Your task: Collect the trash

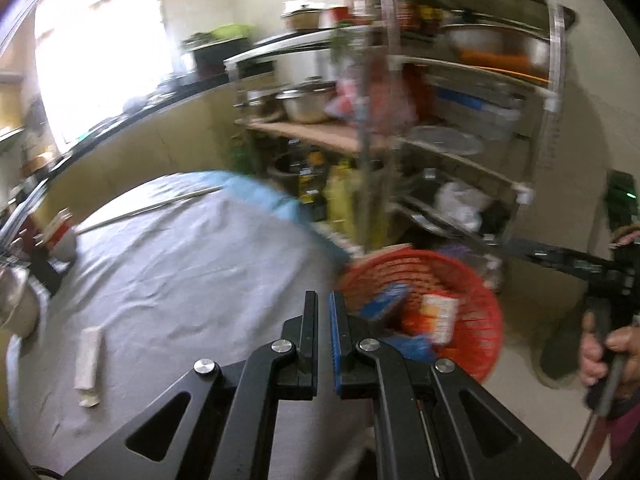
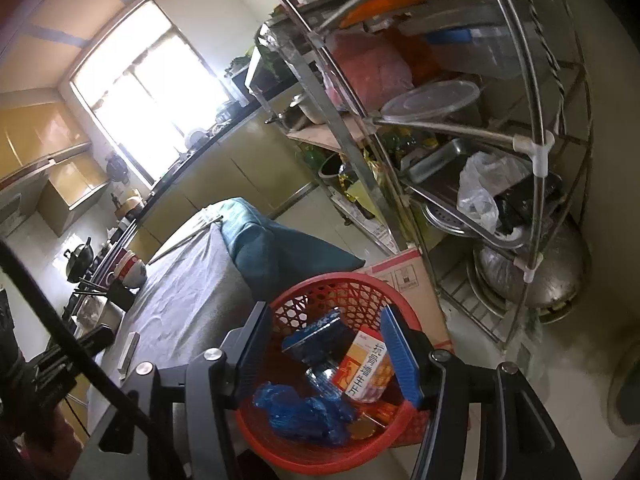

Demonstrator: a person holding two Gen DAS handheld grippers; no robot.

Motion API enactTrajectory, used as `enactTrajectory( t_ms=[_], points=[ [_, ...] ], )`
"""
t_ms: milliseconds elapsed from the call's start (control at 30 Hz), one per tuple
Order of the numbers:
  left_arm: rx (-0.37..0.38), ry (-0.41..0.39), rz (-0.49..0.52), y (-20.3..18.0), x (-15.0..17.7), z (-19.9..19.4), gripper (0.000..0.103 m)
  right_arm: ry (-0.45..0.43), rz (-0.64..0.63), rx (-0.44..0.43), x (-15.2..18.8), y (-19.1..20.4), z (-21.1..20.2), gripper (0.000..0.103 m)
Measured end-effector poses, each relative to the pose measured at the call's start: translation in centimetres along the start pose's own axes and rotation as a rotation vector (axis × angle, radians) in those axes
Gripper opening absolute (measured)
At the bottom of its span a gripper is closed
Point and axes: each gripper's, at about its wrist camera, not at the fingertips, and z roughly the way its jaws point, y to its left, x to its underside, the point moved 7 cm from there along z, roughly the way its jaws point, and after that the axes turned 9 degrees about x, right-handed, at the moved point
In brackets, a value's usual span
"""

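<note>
A red mesh basket (image 2: 320, 286) stands on the floor beside the table and holds trash: an orange and white box (image 2: 366, 368), a dark blue box (image 2: 320, 340) and a crumpled blue plastic bag (image 2: 304, 412). My right gripper (image 2: 326, 348) is open and empty, directly above the basket. The basket also shows in the left wrist view (image 1: 476, 280). My left gripper (image 1: 324, 304) is shut and empty, over the table's right edge. A white wrapper (image 1: 89, 360) lies on the grey tablecloth (image 1: 180, 264), left of the left gripper; it also shows in the right wrist view (image 2: 130, 350).
A steel rack (image 2: 460, 128) loaded with pots, lids and bags stands right of the basket, with a cardboard box (image 2: 408, 276) against it. A cup (image 1: 62, 236) and a steel pot (image 1: 16, 300) sit at the table's left edge. A kitchen counter (image 1: 132, 116) runs behind.
</note>
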Motion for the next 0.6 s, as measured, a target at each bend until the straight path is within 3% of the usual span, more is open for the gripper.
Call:
enactTrajectory(
  t_ms=[33, 67, 100, 167, 233, 400, 533, 600],
  points=[
    [-0.044, 0.008, -0.034, 2.0, 0.5, -0.3, 0.010, 0.006, 0.004, -0.002, 0.1, -0.1, 0.2, 0.060],
    [-0.078, 0.017, -0.069, 4.0, 1.0, -0.6, 0.022, 0.014, 0.005, -0.003, 0.3, -0.2, 0.4, 0.060],
    [-0.126, 0.031, -0.123, 6.8, 1.8, -1.0, 0.041, 0.025, 0.004, -0.005, 0.5, -0.1, 0.6, 0.060],
    [-0.224, 0.046, -0.217, 11.9, 3.4, -2.0, 0.063, 0.041, -0.001, -0.012, 0.9, 0.3, 1.1, 0.060],
    [-0.318, 0.082, -0.295, 17.0, 5.2, -2.9, 0.063, 0.058, -0.012, -0.023, 1.3, 1.3, 1.6, 0.060],
    [-0.451, 0.207, -0.363, 25.7, 8.3, -2.4, 0.068, 0.094, -0.069, -0.042, 2.4, 4.5, 2.7, 0.060],
    [-0.459, 0.255, -0.362, 28.3, 9.5, -0.9, 0.069, 0.101, -0.131, -0.043, 3.1, 7.1, 2.7, 0.061],
    [-0.425, 0.253, -0.374, 28.8, 9.9, -0.4, 0.069, 0.101, -0.163, -0.035, 3.3, 8.1, 2.6, 0.061]
  ],
)
